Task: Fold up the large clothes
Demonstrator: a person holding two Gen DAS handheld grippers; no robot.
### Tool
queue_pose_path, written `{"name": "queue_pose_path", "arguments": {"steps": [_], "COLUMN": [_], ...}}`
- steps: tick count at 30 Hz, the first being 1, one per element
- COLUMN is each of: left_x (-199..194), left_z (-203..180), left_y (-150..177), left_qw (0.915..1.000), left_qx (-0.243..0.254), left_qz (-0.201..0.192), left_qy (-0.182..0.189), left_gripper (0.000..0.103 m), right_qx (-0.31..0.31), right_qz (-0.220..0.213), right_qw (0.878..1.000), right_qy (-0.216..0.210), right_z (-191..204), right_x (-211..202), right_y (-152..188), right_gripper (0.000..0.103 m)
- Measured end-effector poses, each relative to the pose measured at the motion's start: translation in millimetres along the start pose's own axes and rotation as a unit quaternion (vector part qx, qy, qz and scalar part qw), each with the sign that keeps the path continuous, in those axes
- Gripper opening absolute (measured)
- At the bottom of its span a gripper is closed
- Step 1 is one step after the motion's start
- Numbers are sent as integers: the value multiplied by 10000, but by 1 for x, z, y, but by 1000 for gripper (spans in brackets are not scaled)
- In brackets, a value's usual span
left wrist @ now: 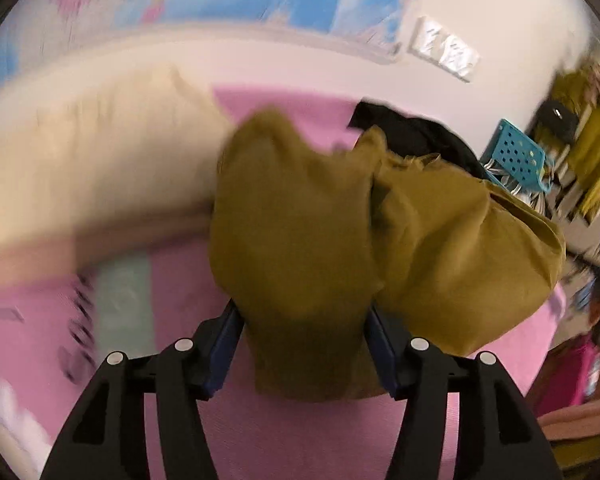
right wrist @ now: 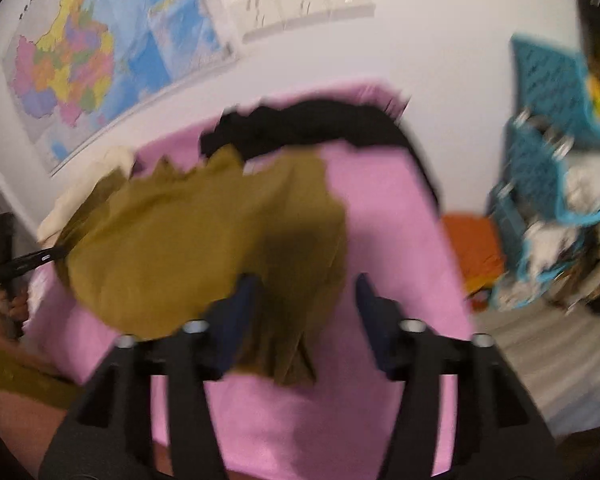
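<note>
An olive-brown garment hangs bunched above a pink bed sheet. In the left wrist view it drapes between the fingers of my left gripper; the jaws stand wide apart with cloth between them, and the grip is hidden. In the right wrist view the same garment stretches left from my right gripper, whose jaws stand apart with cloth hanging between them. The left gripper also shows at the far left of the right wrist view. Both views are motion-blurred.
A black garment lies at the far end of the pink sheet. A cream pillow lies at left. Blue perforated baskets with clutter stand at right. A map and sockets are on the wall.
</note>
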State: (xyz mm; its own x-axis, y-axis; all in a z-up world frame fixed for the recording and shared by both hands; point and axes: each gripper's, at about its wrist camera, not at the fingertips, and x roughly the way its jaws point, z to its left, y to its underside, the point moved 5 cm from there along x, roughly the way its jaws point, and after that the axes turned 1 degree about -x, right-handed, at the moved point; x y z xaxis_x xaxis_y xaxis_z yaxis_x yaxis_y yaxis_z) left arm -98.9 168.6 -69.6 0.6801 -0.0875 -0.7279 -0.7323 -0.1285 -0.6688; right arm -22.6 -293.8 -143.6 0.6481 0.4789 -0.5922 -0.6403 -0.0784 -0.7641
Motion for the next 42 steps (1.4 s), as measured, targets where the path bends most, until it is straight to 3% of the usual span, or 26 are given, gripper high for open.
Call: {"name": "queue_pose_path", "arguments": {"steps": [2,5,9,12,15,18,20,23,24,26,27,28,30,32,34,36,37,40,42], "left_x": [-9,-6,15,44,76,94,93,96,97,97,97,97,96,92,82,76,78,96,103], "left_z": [-7,-20,-45,-56,-61,-61,-59,-55,-54,-54,-54,-54,-53,-51,-50,-50,-51,-50,-49], "left_y": [-11,-32,-48,-56,-52,-48,-47,-49,-50,-51,-51,-52,-54,-61,-71,-78,-78,-69,-63], "left_qw": [9997,9985,9966,9959,9949,9946,9951,9955,9957,9960,9961,9962,9967,9977,9984,9990,9989,9985,9979], "left_qx": [143,420,791,867,811,786,768,696,660,648,640,629,573,410,262,201,269,373,372], "left_qz": [-166,-335,-206,112,562,671,608,618,627,611,604,586,567,480,255,58,59,371,487], "left_qy": [99,76,133,233,218,109,156,178,186,118,106,103,113,233,421,398,370,179,195], "left_gripper": [71,71,71,69,63,62,61,57,57,52,51,46,37,22,18,19,24,31,38], "right_qx": [-54,-354,-906,-1012,-1008,-1352,-1415,-1642,-1778,-1967,-1999,-2021,-2030,-1987,-1900,-2001,-2015,-1910,-1738], "right_qz": [-327,-473,22,474,831,841,817,1092,1232,1448,1462,1397,1078,559,-188,-492,-301,898,1076], "right_qw": [9995,9970,9950,9930,9906,9861,9847,9785,9749,9672,9657,9666,9712,9772,9807,9784,9789,9772,9785], "right_qy": [-4,-491,-427,-389,-393,-468,-599,-600,-536,-700,-778,-723,-621,-504,-418,-145,-154,-223,-268], "right_z": [10,46,88,101,110,132,142,150,151,155,157,157,157,158,159,159,158,148,143], "right_x": [-11,-6,44,89,121,129,134,152,162,172,173,172,160,139,113,108,115,160,165], "right_y": [-21,-41,-58,-65,-69,-75,-81,-78,-73,-62,-59,-59,-66,-82,-102,-108,-105,-74,-66], "right_gripper": [63,68,68,68,54,55,62,66,63,42,25,16,7,5,3,2,1,3,7]}}
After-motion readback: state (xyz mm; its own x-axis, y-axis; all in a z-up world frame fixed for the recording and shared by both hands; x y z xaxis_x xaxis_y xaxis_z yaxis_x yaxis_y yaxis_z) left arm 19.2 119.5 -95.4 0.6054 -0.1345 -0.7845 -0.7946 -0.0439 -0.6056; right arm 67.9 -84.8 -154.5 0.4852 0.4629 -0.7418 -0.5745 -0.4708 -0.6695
